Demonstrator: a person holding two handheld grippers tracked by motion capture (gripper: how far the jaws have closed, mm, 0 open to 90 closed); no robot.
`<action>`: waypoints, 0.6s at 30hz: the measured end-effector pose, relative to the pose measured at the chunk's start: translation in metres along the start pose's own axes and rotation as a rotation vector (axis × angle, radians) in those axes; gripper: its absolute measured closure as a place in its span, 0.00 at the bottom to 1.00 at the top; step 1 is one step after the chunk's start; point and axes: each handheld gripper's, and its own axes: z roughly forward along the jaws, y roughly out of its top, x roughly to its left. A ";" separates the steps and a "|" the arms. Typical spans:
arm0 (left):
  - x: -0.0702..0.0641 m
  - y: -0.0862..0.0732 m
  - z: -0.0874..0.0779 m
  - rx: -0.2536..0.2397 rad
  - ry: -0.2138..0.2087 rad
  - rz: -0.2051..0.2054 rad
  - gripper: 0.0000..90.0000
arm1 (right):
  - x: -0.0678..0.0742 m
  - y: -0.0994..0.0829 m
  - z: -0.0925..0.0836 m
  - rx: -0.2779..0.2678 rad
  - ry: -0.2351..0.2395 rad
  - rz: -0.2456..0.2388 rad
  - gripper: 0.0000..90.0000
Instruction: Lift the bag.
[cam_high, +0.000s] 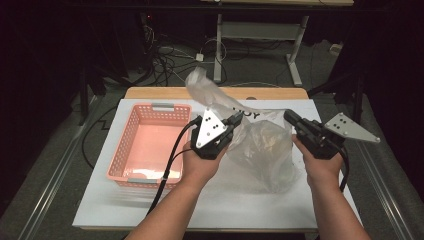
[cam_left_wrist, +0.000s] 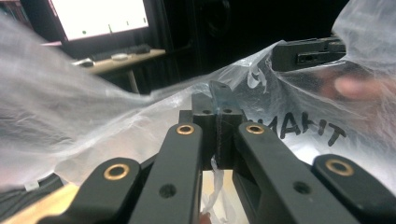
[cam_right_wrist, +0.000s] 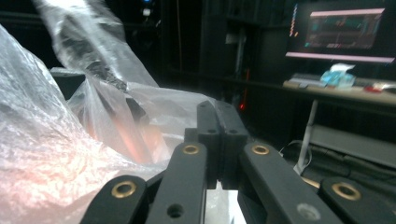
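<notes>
Clear plastic bag (cam_high: 260, 142) held stretched above white mat (cam_high: 100, 200), left gripper (cam_high: 235, 120) and right gripper (cam_high: 290, 117) each clamped on its rim, pink basket (cam_high: 150, 145) just left, mat's near edge left open.

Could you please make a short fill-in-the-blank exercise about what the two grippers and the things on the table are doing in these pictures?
1. Both grippers are shut on a clear plastic ____.
2. The basket on the white mat is ____ in colour.
3. The basket lies on the same side as the ____ gripper.
4. The left gripper and the right gripper hold the bag ____ the table, not on it.

Missing words: bag; pink; left; above
</notes>
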 end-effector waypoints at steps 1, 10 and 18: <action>0.001 0.005 0.001 -0.009 -0.001 0.000 0.98 | -0.002 0.005 0.000 -0.011 -0.007 0.000 1.00; 0.006 0.042 0.010 -0.094 0.002 -0.005 0.98 | -0.018 0.048 -0.005 -0.113 -0.067 -0.005 1.00; 0.008 0.042 0.020 -0.062 -0.003 -0.007 0.98 | -0.031 0.059 -0.011 -0.125 -0.099 -0.013 1.00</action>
